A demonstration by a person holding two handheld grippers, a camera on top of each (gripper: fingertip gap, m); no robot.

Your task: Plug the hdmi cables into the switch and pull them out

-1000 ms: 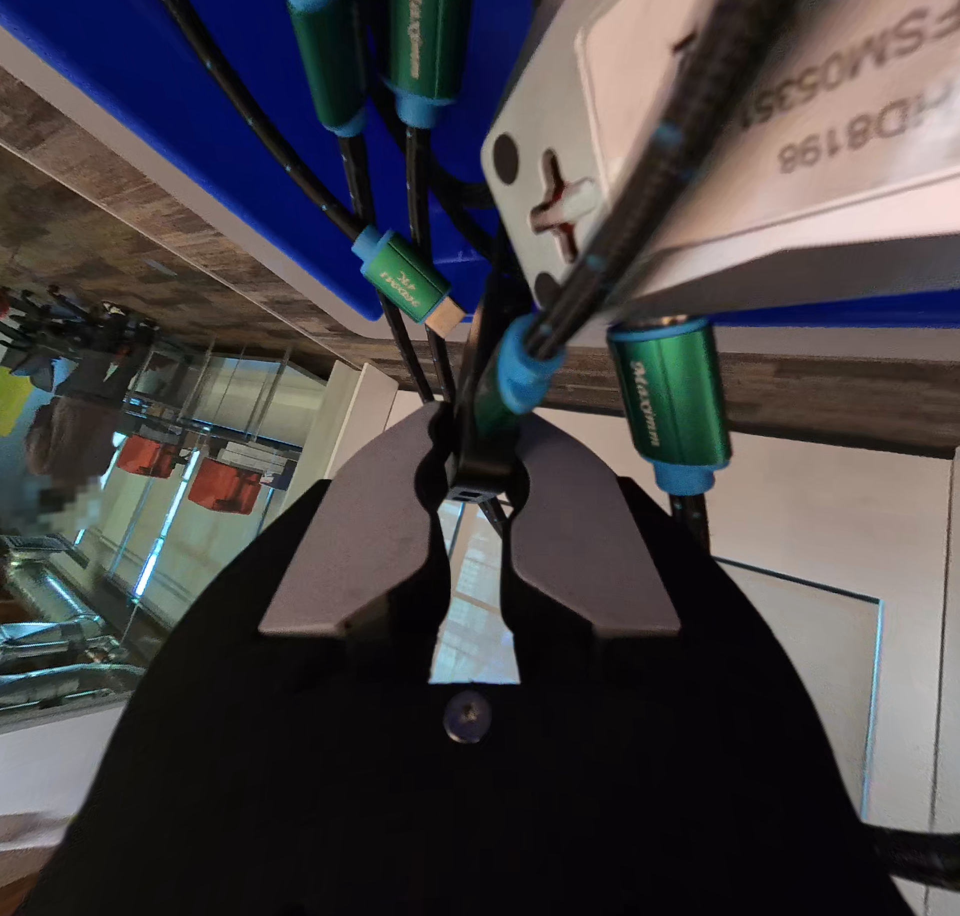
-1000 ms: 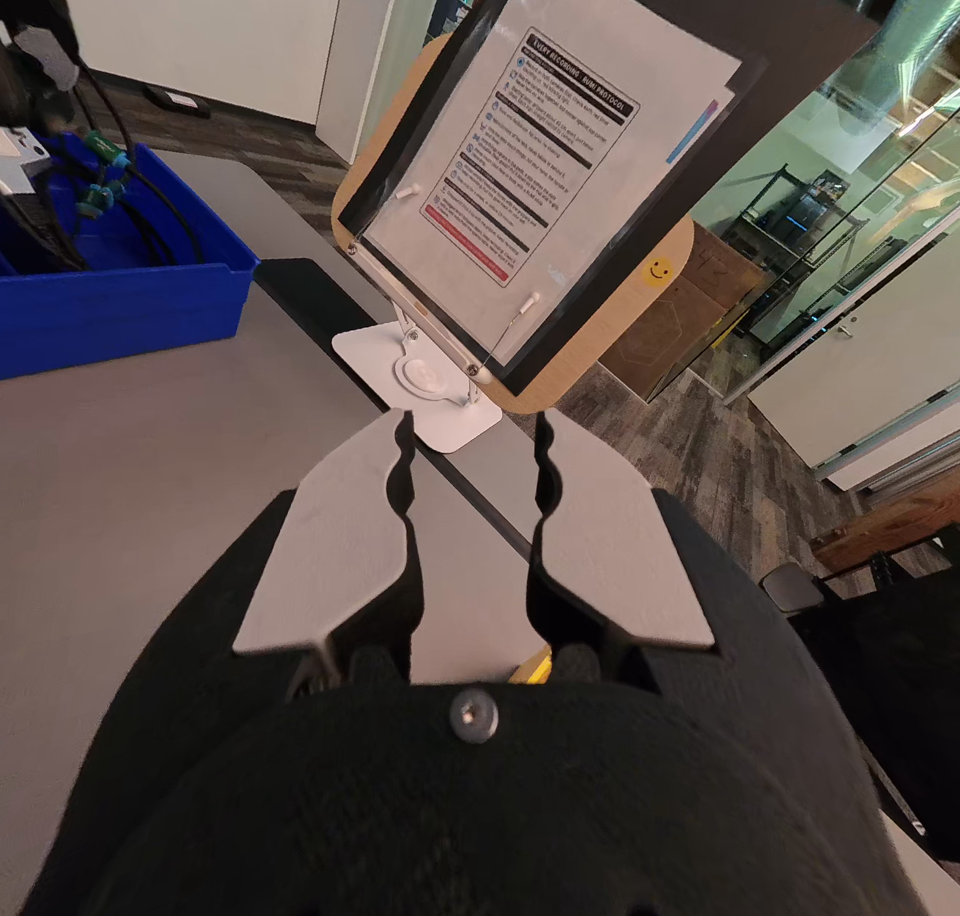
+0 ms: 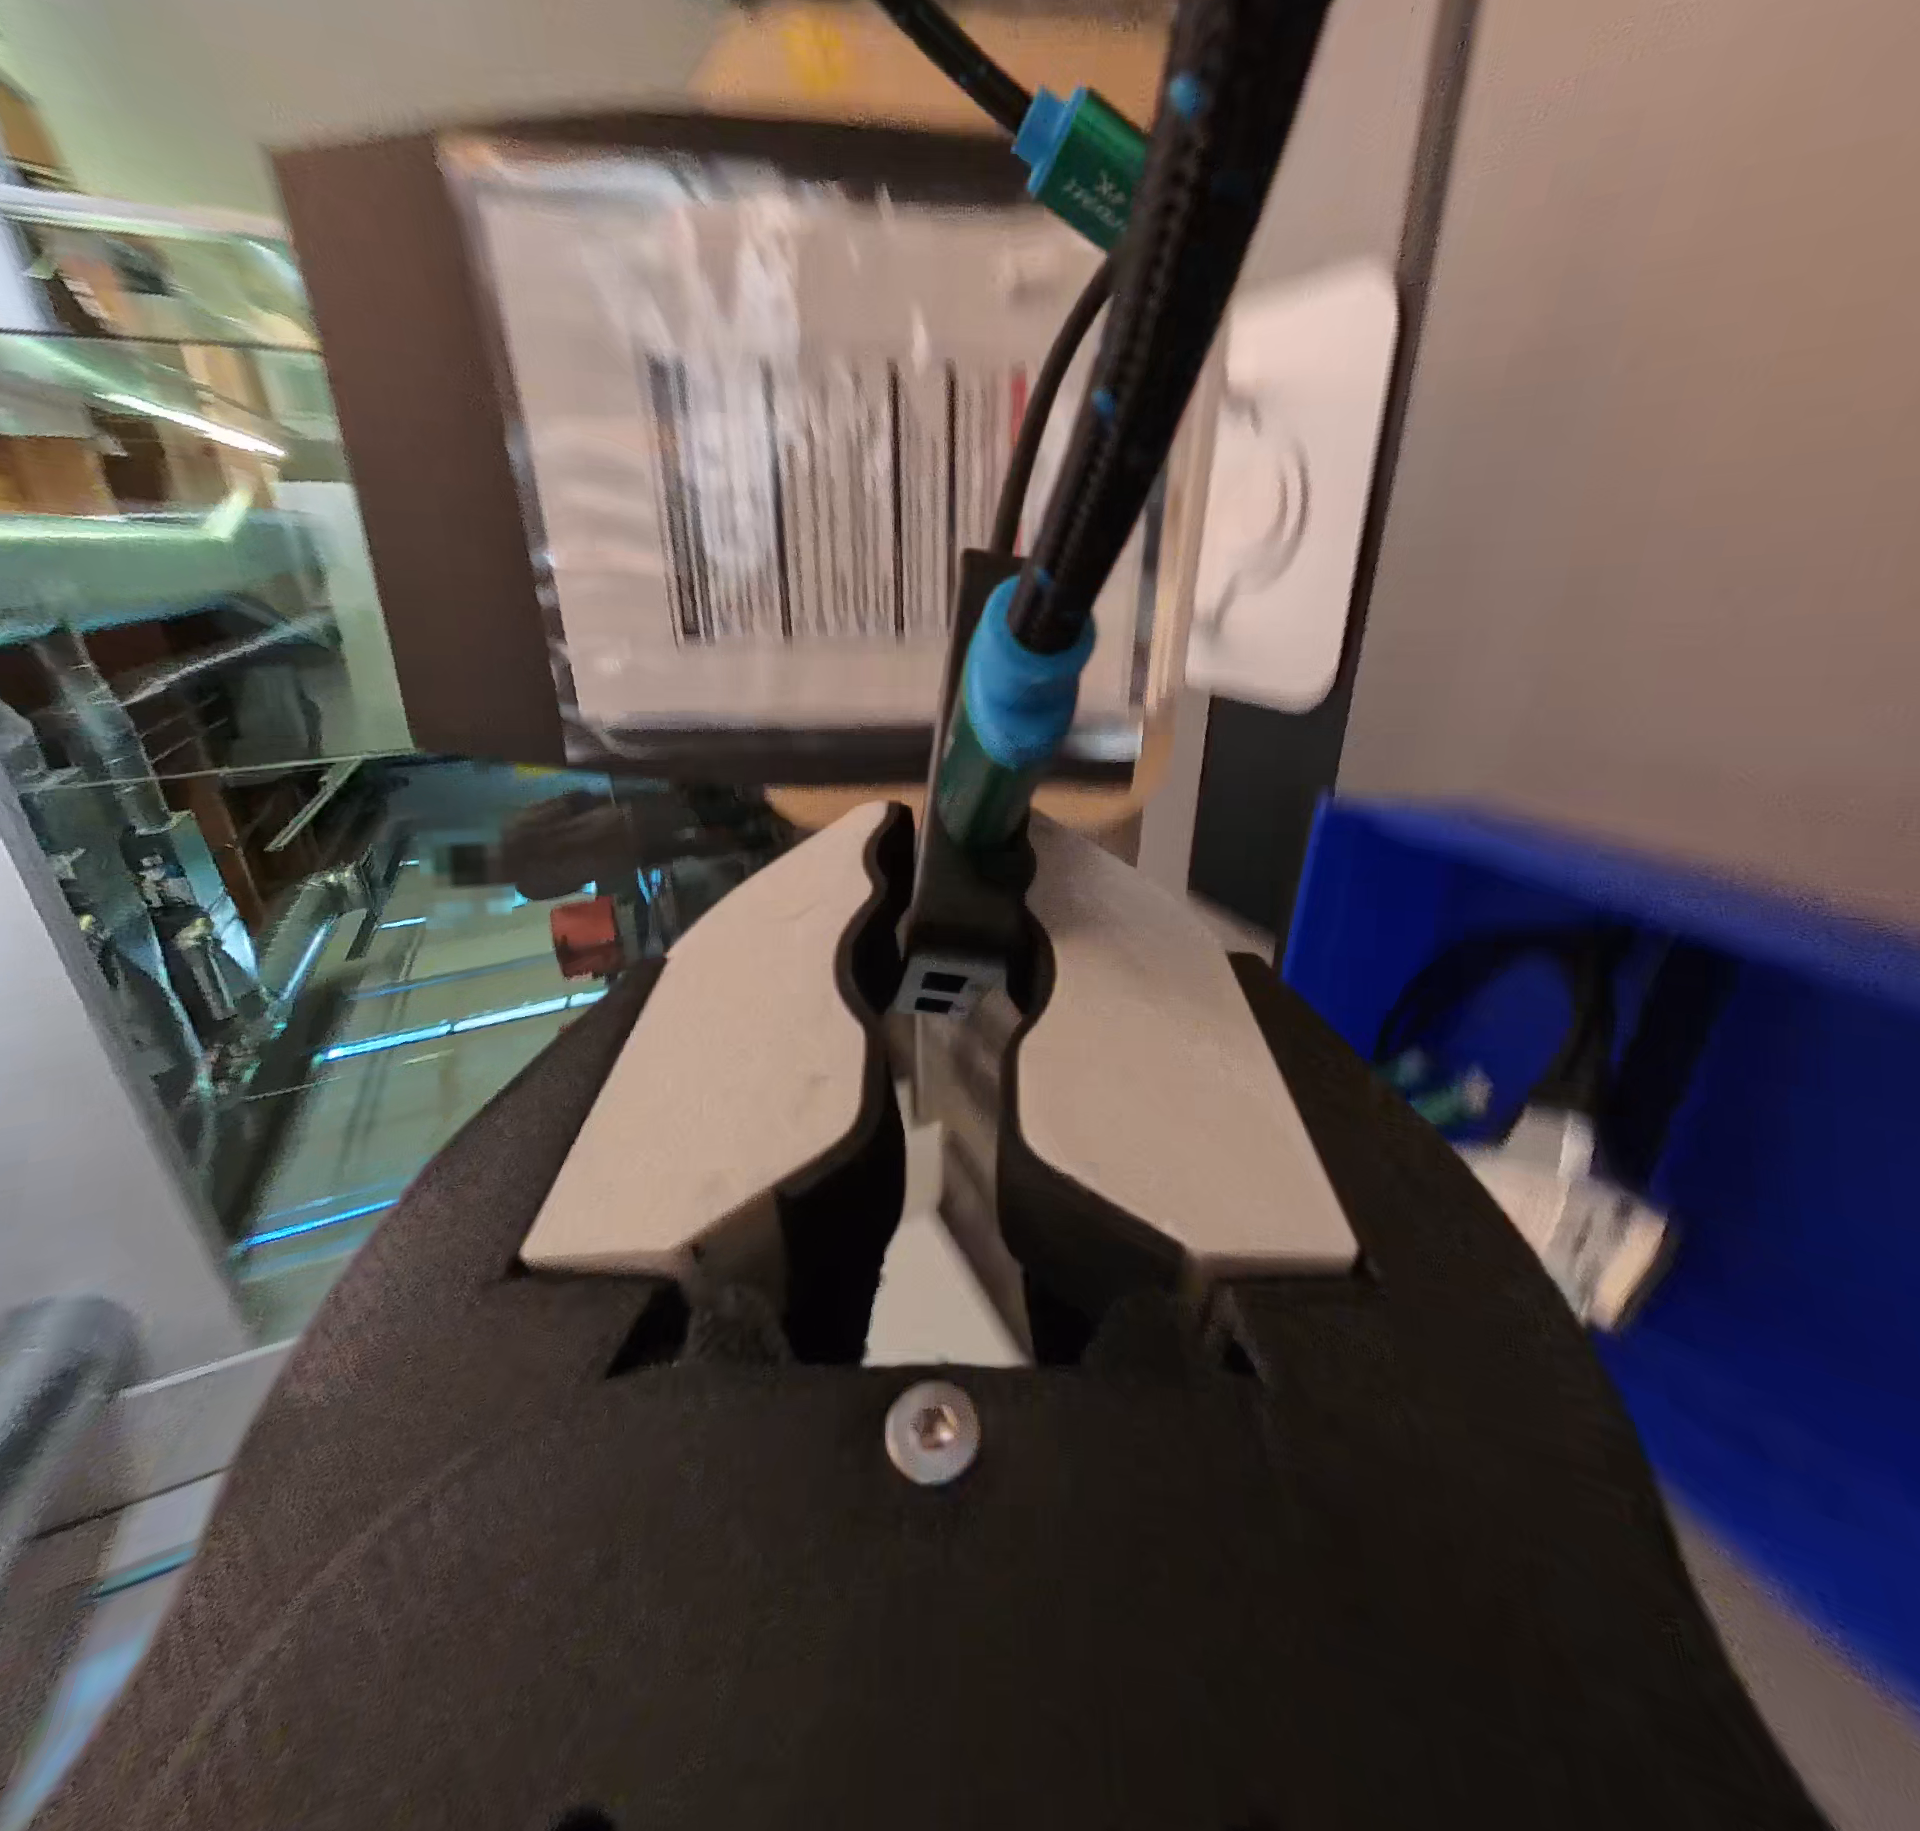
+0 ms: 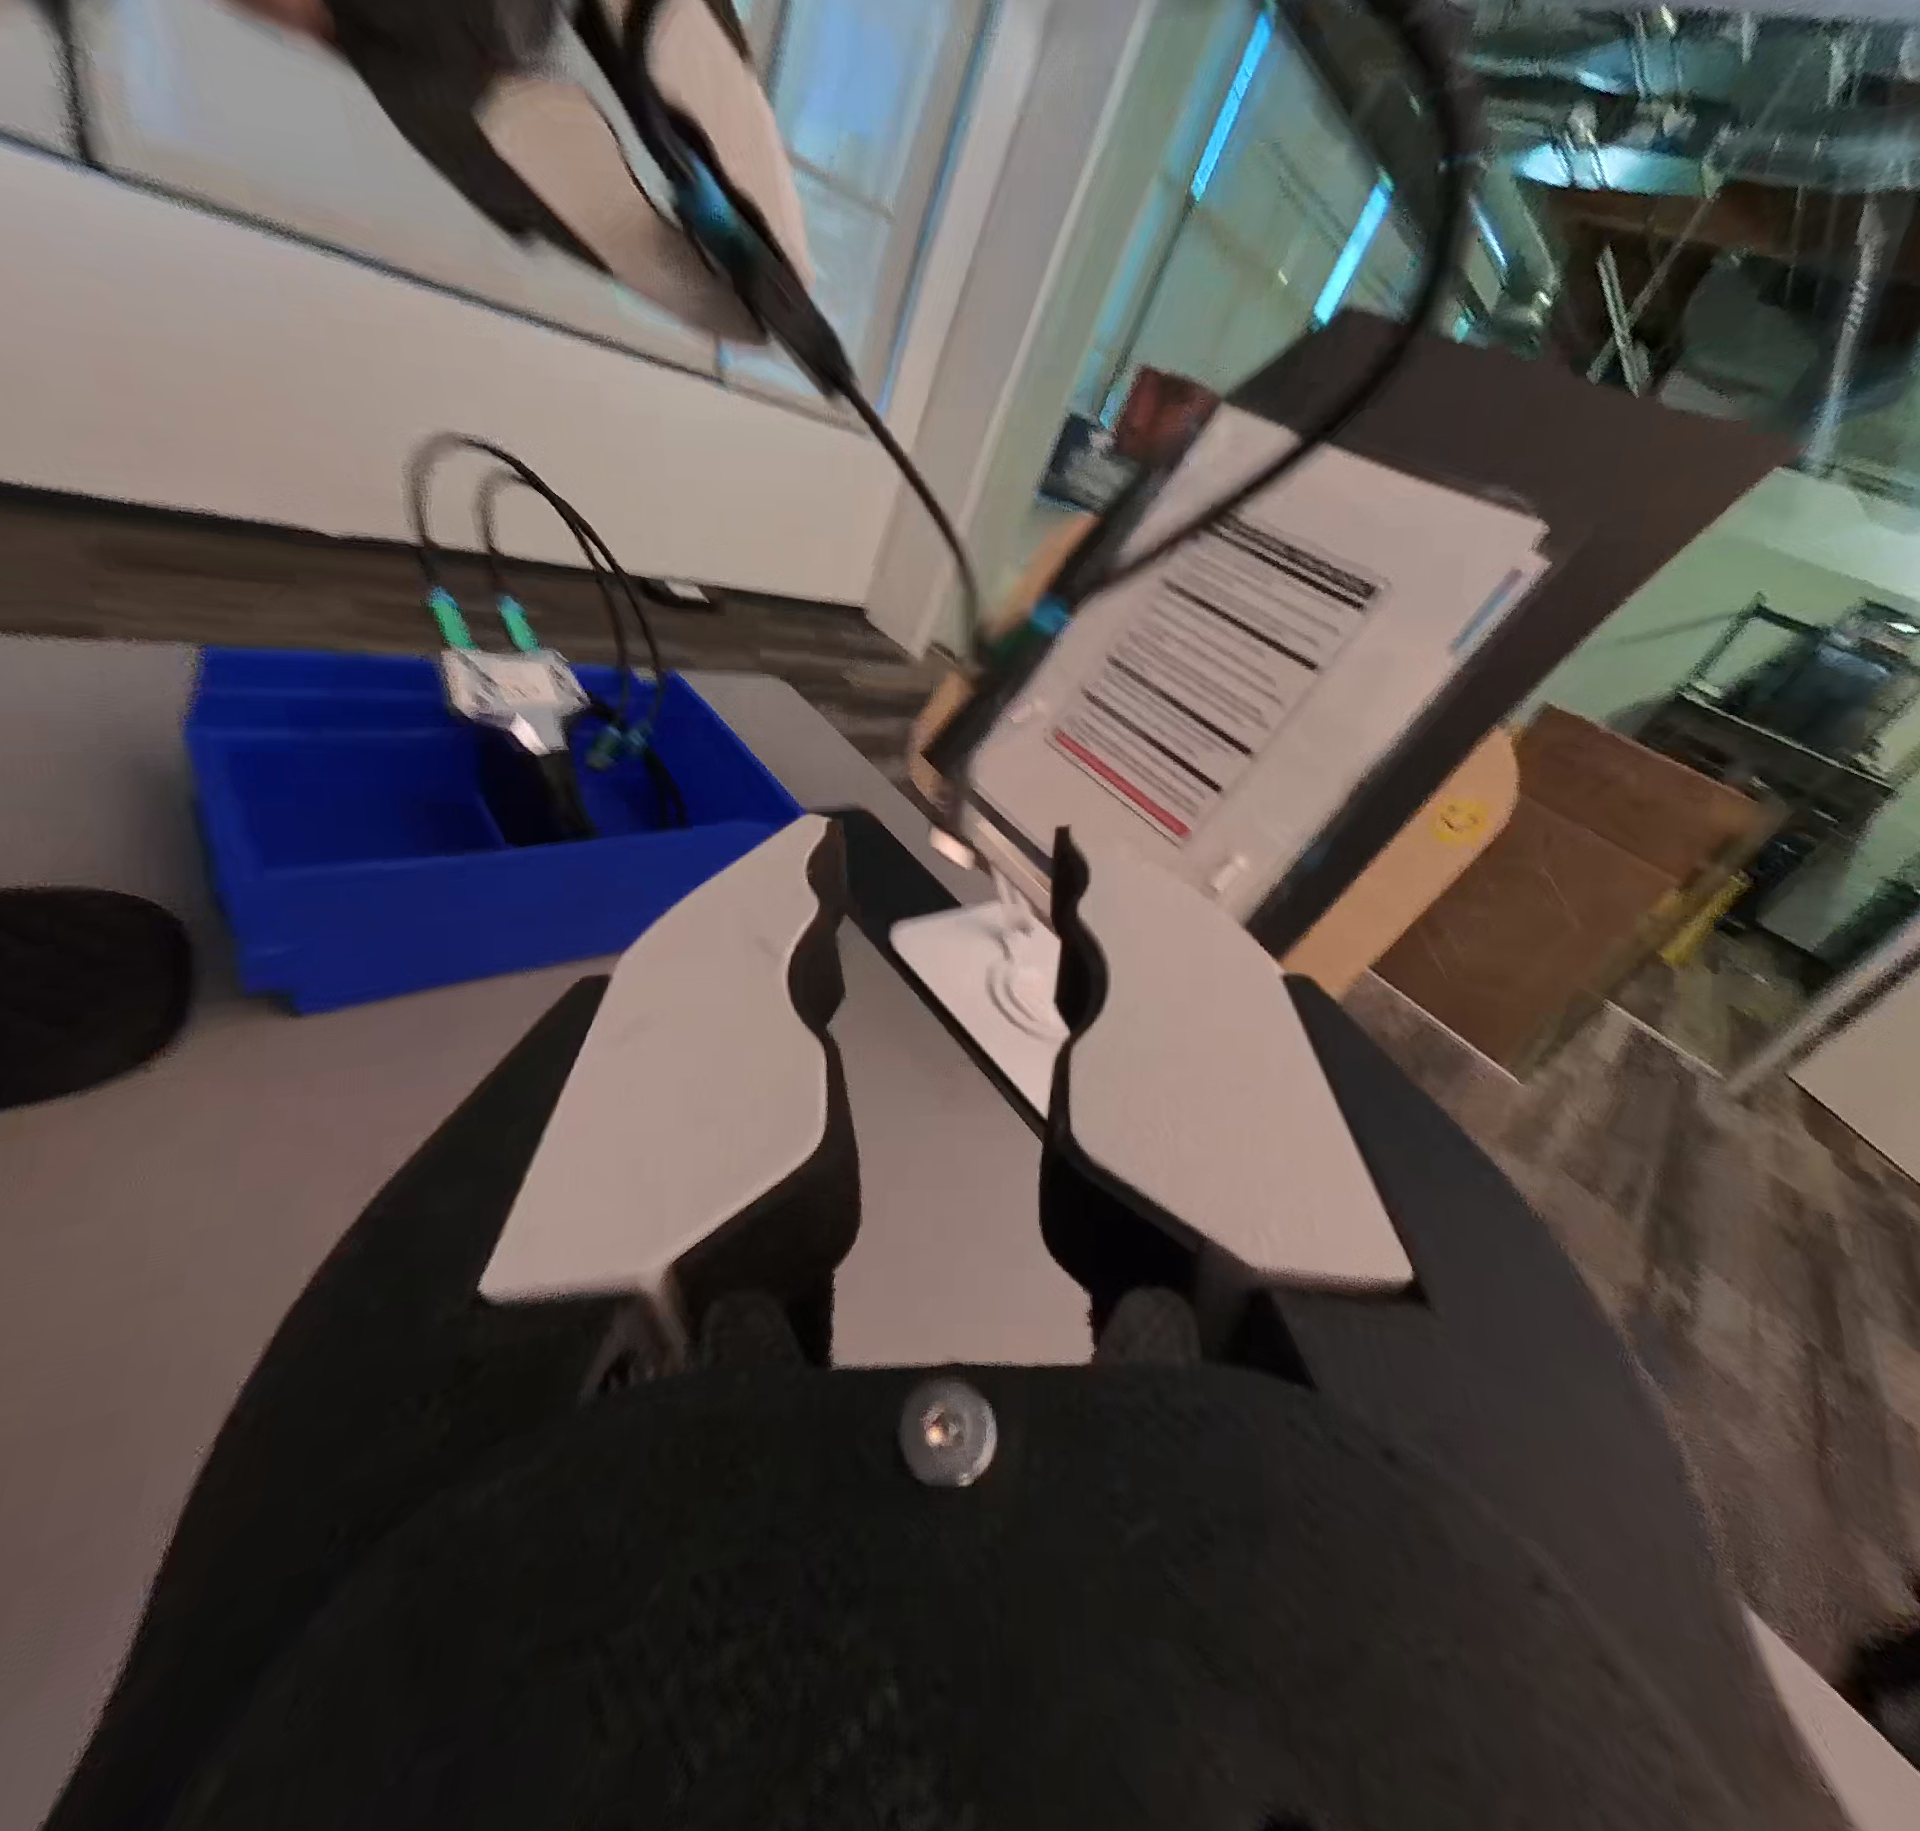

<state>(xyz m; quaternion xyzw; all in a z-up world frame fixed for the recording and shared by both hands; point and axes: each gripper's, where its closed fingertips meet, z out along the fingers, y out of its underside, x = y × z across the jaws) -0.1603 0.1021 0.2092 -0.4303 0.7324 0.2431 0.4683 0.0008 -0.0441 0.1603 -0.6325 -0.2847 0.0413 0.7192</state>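
The left gripper (image 3: 951, 934) is clamped on the black head of a green HDMI plug (image 3: 987, 773), held in the air, while the right gripper (image 4: 945, 908) hangs empty, fingers apart, above the grey table (image 4: 208, 1189). The white switch (image 4: 509, 690) dangles over the blue bin (image 4: 416, 846) with two green plugs seated. The risk is that the looping black cable (image 4: 1423, 119) drags the switch or snags, twisting the plug in its narrow grip.

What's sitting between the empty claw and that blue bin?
Only bare grey table lies between the right gripper and the blue bin, per the right wrist view.
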